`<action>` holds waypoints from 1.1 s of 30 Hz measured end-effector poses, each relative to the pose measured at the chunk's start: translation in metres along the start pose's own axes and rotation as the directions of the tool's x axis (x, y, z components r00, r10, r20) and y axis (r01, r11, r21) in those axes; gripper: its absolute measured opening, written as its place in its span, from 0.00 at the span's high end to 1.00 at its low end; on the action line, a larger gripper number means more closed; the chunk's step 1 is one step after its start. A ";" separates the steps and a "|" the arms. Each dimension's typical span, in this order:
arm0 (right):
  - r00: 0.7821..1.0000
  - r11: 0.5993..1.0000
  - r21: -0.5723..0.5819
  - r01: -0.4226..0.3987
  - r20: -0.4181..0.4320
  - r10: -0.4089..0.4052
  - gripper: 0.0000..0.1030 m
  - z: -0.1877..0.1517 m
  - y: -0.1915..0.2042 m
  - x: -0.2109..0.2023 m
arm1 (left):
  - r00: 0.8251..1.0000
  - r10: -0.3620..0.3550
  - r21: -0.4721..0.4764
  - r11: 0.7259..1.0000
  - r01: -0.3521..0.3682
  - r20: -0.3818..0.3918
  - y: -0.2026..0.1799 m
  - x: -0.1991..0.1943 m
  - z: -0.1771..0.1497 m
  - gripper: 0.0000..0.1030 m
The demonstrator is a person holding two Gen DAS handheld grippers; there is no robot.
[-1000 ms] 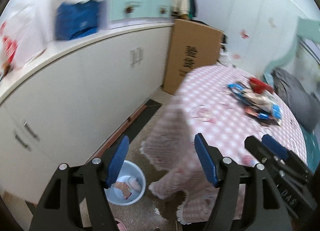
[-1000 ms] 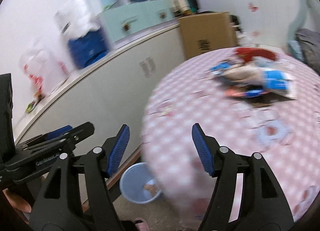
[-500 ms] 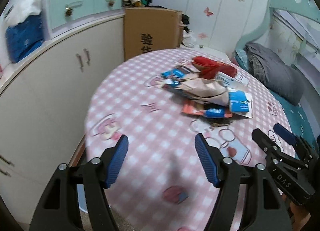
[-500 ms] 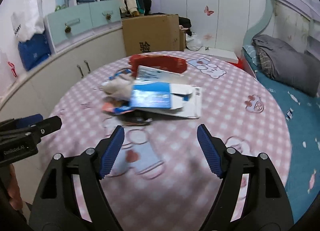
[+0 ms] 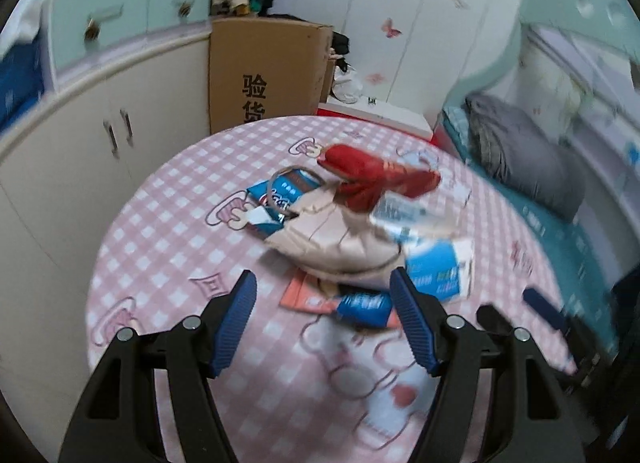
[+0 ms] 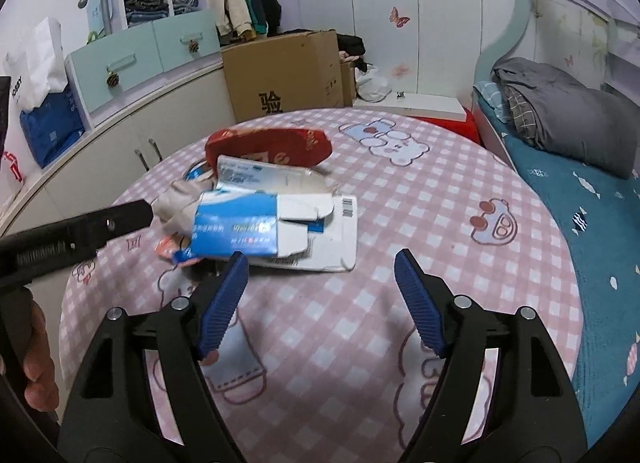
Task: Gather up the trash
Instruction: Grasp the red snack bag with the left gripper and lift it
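Note:
A heap of trash lies on the round table with the pink check cloth point(image 6: 400, 231). It holds a red wrapper point(image 6: 268, 145), a flattened blue-and-white carton point(image 6: 256, 227), a beige paper bag point(image 5: 332, 239), a blue wrapper point(image 5: 286, 193) and a small blue packet point(image 5: 364, 305). My left gripper point(image 5: 324, 323) hovers open just before the heap's near side, the blue packet showing between its fingers but untouched. My right gripper point(image 6: 320, 303) stands open over bare cloth, just right of the carton's near edge, holding nothing. The left gripper point(image 6: 80, 231) reaches in from the left in the right wrist view.
A tall cardboard box point(image 6: 284, 71) stands behind the table. White cabinets point(image 5: 80, 151) curve along the left, with mint drawers point(image 6: 120, 63) on top. A bed with a grey blanket point(image 6: 560, 111) lies right of the table. A hand point(image 6: 36, 355) holds the left gripper's handle.
Both views swung from the cabinets and a floor bin onto the table, then closed in on the trash heap. The right jaws widened a little. Neither gripper took hold of anything.

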State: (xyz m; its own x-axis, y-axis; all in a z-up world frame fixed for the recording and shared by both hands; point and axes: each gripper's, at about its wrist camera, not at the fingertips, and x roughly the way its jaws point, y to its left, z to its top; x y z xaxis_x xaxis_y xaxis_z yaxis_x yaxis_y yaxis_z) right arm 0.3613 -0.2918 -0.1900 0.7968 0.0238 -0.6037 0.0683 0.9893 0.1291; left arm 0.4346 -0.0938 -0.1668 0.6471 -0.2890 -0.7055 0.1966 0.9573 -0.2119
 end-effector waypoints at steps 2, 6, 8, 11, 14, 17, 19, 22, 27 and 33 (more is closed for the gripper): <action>1.000 1.000 0.006 0.006 0.008 -0.006 0.27 0.006 -0.003 0.002 | 1.000 -0.017 -0.057 0.998 0.017 -0.002 0.003 0.004 0.005 0.34; 1.000 0.999 0.045 -0.007 0.023 0.006 0.27 0.020 -0.010 0.007 | 0.999 -0.031 -0.053 0.998 0.030 -0.012 -0.007 0.015 0.024 0.34; 1.000 0.998 0.064 -0.001 0.029 0.000 0.27 0.023 -0.014 0.009 | 1.000 -0.005 0.040 0.999 0.005 -0.001 -0.023 0.018 0.034 0.34; 1.000 0.996 0.093 0.005 0.026 -0.008 0.26 0.027 -0.022 0.017 | 0.998 0.066 0.236 0.970 -0.064 -0.001 -0.052 0.032 0.046 0.34; 0.999 0.992 0.126 0.014 0.034 -0.019 0.26 0.033 -0.030 0.023 | 0.994 0.113 0.335 0.936 -0.108 0.005 -0.068 0.048 0.054 0.34; 0.999 0.985 0.173 0.006 0.037 -0.013 0.26 0.038 -0.041 0.029 | 0.990 0.142 0.372 0.917 -0.141 0.025 -0.077 0.061 0.062 0.34; 0.999 0.979 0.204 0.004 0.040 -0.012 0.25 0.041 -0.048 0.033 | 0.988 0.152 0.394 0.907 -0.147 0.018 -0.082 0.069 0.066 0.38; 0.999 0.971 0.238 -0.009 0.046 -0.002 0.25 0.044 -0.054 0.038 | 0.980 0.200 0.493 0.851 -0.183 0.020 -0.098 0.084 0.062 0.43; 0.999 0.966 0.257 -0.032 0.038 0.022 0.25 0.043 -0.055 0.046 | 0.959 0.279 0.561 0.787 -0.255 0.045 -0.108 0.099 0.061 0.57; 0.999 0.966 0.253 -0.051 0.017 0.048 0.25 0.038 -0.053 0.051 | 0.962 0.259 0.507 0.820 -0.266 0.086 -0.096 0.079 0.058 0.76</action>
State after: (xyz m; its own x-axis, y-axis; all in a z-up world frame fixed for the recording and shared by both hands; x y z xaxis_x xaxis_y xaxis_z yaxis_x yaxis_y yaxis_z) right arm 0.4210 -0.3484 -0.1978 0.8094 0.0692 -0.5832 0.1771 0.9181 0.3546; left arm 0.5097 -0.2081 -0.1628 0.7369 -0.0304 -0.6754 0.3627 0.8609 0.3569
